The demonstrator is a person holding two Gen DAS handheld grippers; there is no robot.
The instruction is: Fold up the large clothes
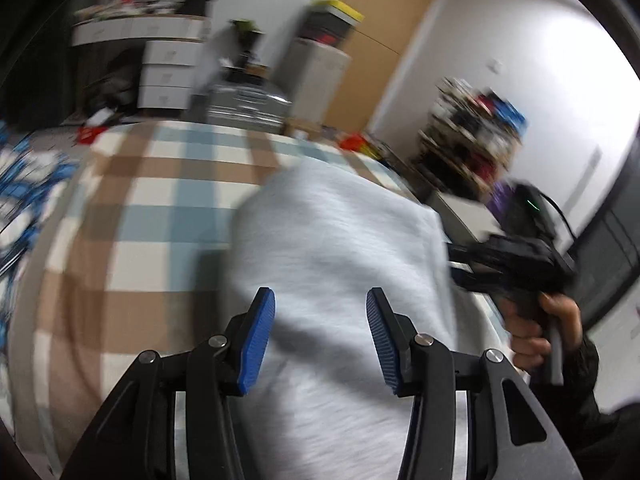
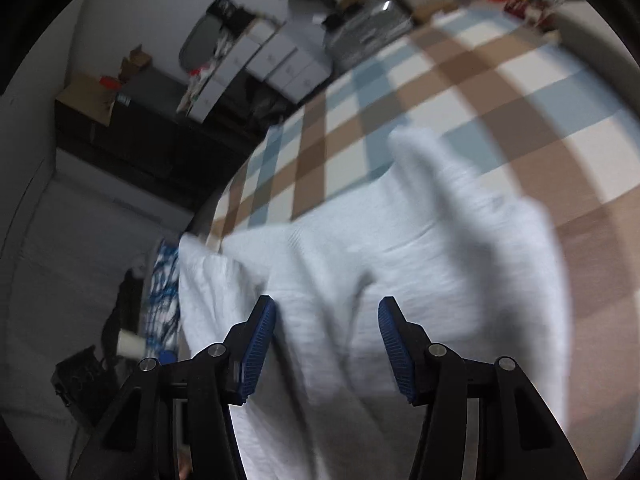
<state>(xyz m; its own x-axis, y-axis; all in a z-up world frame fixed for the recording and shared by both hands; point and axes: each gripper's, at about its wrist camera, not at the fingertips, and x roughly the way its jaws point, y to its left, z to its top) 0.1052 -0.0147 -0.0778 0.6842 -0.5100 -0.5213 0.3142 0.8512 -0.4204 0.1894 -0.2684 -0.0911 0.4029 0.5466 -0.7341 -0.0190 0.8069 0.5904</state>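
— Bedcover (image 1: 132,216) first: checked squares of brown, pale blue and white, spread right across the bed and filling most of both views.

— And the garment?

— Pale grey clothing (image 1: 332,248) lies on that cover, near the bed's edge. From the right wrist view it looks rumpled, with soft ridges and one long part reaching out over the checks; another part hangs off the side of the bed. Everything is blurred, so I cannot tell what kind of garment it is.

— Behind the bed?

— White drawers (image 1: 166,74), a wooden door (image 1: 384,28), and a cluttered shelf (image 1: 472,136) by the wall.

— Where are the hands?

— One hand (image 1: 536,328) grips the handle of the right gripper (image 2: 327,340) beside the cloth's edge. Its blue pads (image 2: 258,344) stand apart above the fabric, nothing pinched between them.

— The other one?

— Left gripper (image 1: 320,332) hangs over the near part of the garment, its pads also apart, the cloth lying below the gap and not clamped.
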